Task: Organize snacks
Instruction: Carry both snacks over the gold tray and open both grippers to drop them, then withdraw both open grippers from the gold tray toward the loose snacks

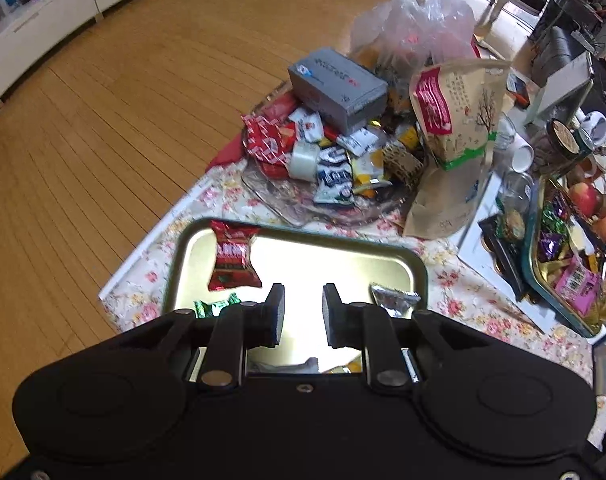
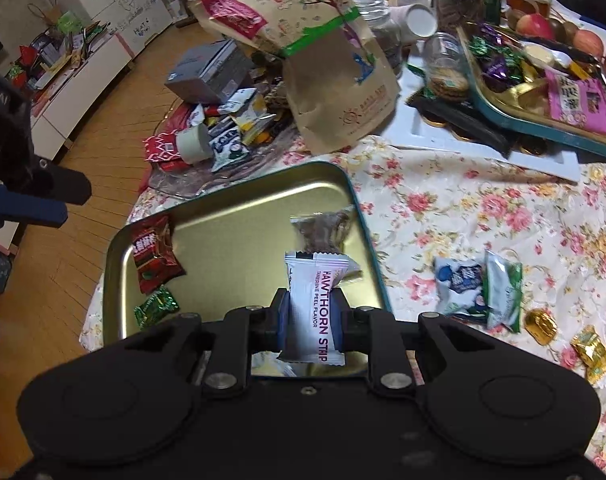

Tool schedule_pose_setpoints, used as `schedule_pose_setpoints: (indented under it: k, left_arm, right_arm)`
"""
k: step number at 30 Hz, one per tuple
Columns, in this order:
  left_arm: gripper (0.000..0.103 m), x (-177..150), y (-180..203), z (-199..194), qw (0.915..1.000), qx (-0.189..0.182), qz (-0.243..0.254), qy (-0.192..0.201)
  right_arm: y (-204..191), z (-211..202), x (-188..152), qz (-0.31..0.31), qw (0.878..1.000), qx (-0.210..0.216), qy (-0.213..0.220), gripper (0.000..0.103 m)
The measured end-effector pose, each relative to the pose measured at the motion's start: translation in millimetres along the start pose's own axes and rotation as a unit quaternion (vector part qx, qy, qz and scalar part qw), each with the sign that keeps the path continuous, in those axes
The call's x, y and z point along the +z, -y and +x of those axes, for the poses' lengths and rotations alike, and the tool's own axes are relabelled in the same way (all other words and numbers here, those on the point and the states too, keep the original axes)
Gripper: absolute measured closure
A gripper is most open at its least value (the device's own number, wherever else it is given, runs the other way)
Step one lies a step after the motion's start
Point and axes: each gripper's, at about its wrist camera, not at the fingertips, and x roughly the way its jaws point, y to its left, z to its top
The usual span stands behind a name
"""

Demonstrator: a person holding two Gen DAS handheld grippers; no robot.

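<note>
A gold metal tray (image 1: 343,256) (image 2: 231,232) with a teal rim lies on the floral cloth. In it are a red packet (image 1: 233,256) (image 2: 155,254), a small green candy (image 1: 213,306) (image 2: 155,306) and a clear-wrapped brown snack (image 2: 321,232), which looks silvery (image 1: 393,298) in the left wrist view. My left gripper (image 1: 303,308) hovers over the tray's near part, open, with nothing between its pads. My right gripper (image 2: 311,300) is shut on a white Hawthorn strip packet (image 2: 315,280), held upright above the tray's near right side.
Beyond the tray a glass plate (image 1: 287,208) holds a heap of snack packets, a tape roll (image 1: 303,160) and a grey box (image 1: 339,84). A tan paper bag (image 1: 451,128) leans beside it. Loose packets (image 2: 479,284) and gold candies (image 2: 541,326) lie on the cloth at right. A second candy tray (image 2: 503,116) sits far right. The table edge drops to wood floor on the left.
</note>
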Motion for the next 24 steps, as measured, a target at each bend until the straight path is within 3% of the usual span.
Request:
schedule_pose_setpoints:
  k: [8, 15, 24]
  left_arm:
    - [0.07, 3, 0, -11, 0.9977, 0.039, 0.024, 0.05]
    - [0.07, 2, 3, -10, 0.998, 0.033, 0.03, 0.045]
    - [0.069, -2, 13, -7, 0.9975, 0.033, 0.047, 0.042]
  right_arm:
    - [-31, 4, 10, -0.024, 0.999, 0.025, 0.013, 0.074]
    - [-32, 4, 7, -0.037, 0.999, 0.014, 0.005, 0.074]
    - [0, -3, 4, -0.037, 0.999, -0.023, -0.002, 0.074]
